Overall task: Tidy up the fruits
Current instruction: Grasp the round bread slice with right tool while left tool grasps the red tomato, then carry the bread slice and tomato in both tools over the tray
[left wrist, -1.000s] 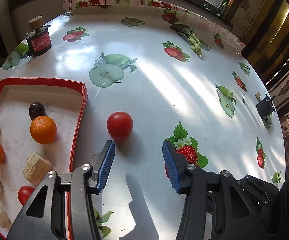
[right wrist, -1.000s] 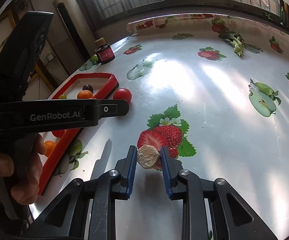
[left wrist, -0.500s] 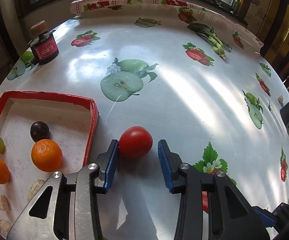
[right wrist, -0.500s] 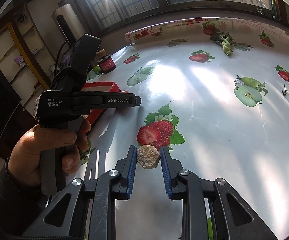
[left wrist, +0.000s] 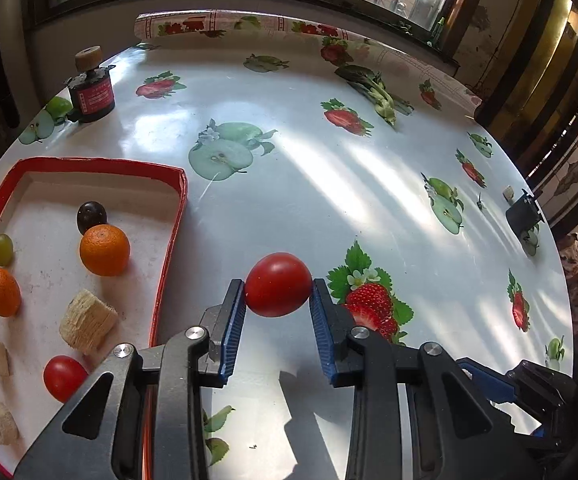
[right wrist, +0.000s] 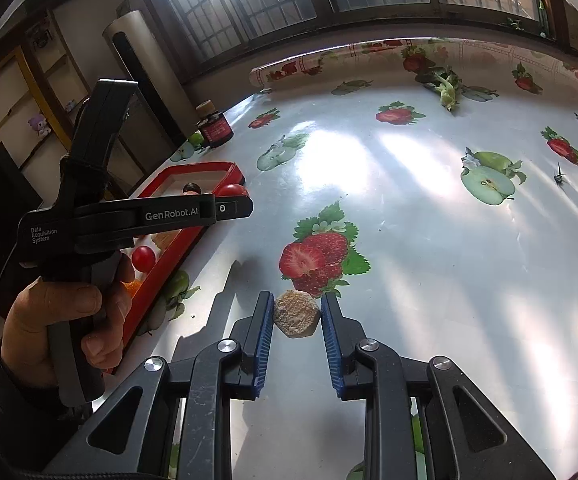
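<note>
My left gripper (left wrist: 278,308) is shut on a red tomato (left wrist: 278,289), just right of the red-rimmed tray (left wrist: 169,248). The tray holds an orange (left wrist: 104,249), a dark grape (left wrist: 91,216), a green grape (left wrist: 1,249), a small orange fruit (left wrist: 2,292), a small red tomato (left wrist: 64,377) and several beige chunks (left wrist: 87,319). My right gripper (right wrist: 297,322) is shut on a beige chunk (right wrist: 296,319) above the tablecloth. In the right wrist view the left gripper body (right wrist: 129,220) hides part of the tray (right wrist: 177,248).
A dark jar with a cork lid (left wrist: 91,88) stands at the table's far left. A leafy green vegetable (left wrist: 375,88) lies at the far side. A small black object (left wrist: 523,212) sits near the right edge. The tablecloth has printed fruit.
The left gripper moved forward around the red tomato and closed on it. The right gripper kept hold of the beige chunk.
</note>
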Action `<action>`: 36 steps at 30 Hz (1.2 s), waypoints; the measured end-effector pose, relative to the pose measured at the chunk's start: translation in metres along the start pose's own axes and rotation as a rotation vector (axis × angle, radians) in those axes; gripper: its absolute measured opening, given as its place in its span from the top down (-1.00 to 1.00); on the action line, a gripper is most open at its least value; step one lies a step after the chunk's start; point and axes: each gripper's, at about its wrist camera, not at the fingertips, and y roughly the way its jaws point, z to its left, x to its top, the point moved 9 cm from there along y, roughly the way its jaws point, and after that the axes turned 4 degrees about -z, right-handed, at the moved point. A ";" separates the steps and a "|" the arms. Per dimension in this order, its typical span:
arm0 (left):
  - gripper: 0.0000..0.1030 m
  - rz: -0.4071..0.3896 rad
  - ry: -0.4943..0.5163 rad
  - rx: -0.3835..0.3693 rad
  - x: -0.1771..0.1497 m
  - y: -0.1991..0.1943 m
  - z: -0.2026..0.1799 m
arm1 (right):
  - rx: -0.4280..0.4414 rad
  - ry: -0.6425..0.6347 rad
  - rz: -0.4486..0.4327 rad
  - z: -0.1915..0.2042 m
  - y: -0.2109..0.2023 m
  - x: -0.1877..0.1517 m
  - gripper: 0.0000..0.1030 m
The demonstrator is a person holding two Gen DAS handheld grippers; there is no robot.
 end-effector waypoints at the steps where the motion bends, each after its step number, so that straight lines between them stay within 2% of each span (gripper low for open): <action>1: 0.42 -0.003 -0.001 -0.007 -0.003 -0.004 -0.002 | 0.000 -0.002 -0.001 0.001 -0.001 0.000 0.52; 8: 0.42 -0.033 -0.031 -0.032 -0.018 -0.034 -0.002 | -0.002 -0.017 -0.005 0.009 -0.006 -0.003 0.52; 14: 0.42 -0.078 -0.045 -0.002 -0.027 -0.057 0.005 | -0.002 -0.030 -0.011 0.020 -0.012 -0.008 0.52; 36: 0.42 -0.130 -0.030 0.026 -0.047 -0.092 0.005 | -0.003 -0.055 -0.059 0.039 -0.037 -0.006 0.52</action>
